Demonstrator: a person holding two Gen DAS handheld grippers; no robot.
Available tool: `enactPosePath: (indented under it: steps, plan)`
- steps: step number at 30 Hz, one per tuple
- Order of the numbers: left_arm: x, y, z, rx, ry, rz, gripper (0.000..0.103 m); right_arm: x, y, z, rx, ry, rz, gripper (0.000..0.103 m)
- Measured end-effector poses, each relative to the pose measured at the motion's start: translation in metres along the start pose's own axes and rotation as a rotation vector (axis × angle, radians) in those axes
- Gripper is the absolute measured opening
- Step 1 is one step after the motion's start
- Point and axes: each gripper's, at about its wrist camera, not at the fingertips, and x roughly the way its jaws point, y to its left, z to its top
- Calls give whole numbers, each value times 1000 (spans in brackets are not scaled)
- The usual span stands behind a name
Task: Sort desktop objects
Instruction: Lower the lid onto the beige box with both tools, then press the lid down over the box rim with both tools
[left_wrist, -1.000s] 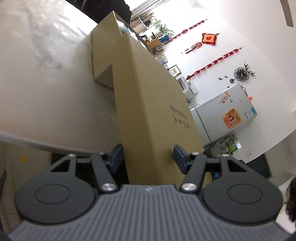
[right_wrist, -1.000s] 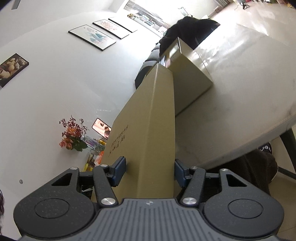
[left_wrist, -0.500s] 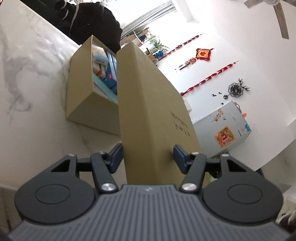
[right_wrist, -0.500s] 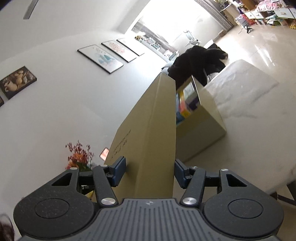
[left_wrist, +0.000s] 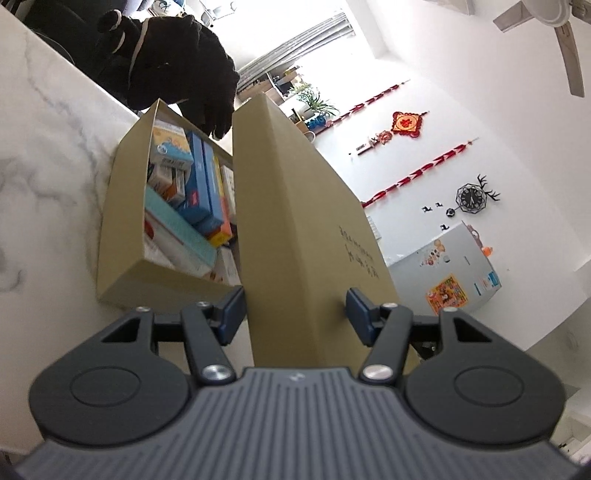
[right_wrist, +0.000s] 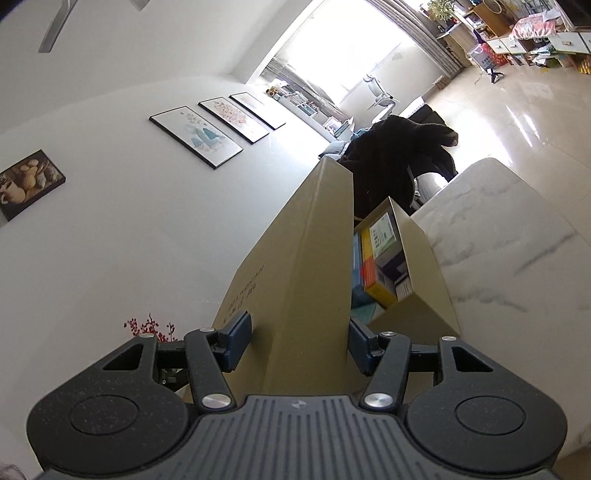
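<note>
We see the open cardboard box (left_wrist: 122, 236), full of small packages (left_wrist: 184, 192), resting on the marble table (left_wrist: 44, 166). To its right, our left gripper (left_wrist: 293, 308) and right gripper (right_wrist: 299, 341) clamp opposite edges of the lid (left_wrist: 295, 206), raised and tilted.

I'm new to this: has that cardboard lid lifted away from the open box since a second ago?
Yes. The lid has risen: the box of packets on the marble table, hidden under it before, now shows beside it.
</note>
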Motion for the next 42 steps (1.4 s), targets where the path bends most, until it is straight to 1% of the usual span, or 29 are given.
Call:
enactPosePath:
  steps: [8,13,17,27,34,42]
  plan:
    - [21,4,30,-10,-22,24,58,36,-8,36,-5,19,-2,59]
    - [27,11,45,-15,-39,45,58,63,-18,48,4,33,0,59]
    - [33,16,55,-17,-51,53,58,81,-25,53,13,48,4,60]
    - [52,43,70,-70,-50,81,58,121,-44,63,13,70,-16,60]
    - [63,61,75,-101,-48,111,58,152,-65,64,35,97,-19,60]
    - [75,72,80,-114,-43,133,58,174,-88,64,56,110,-23,60]
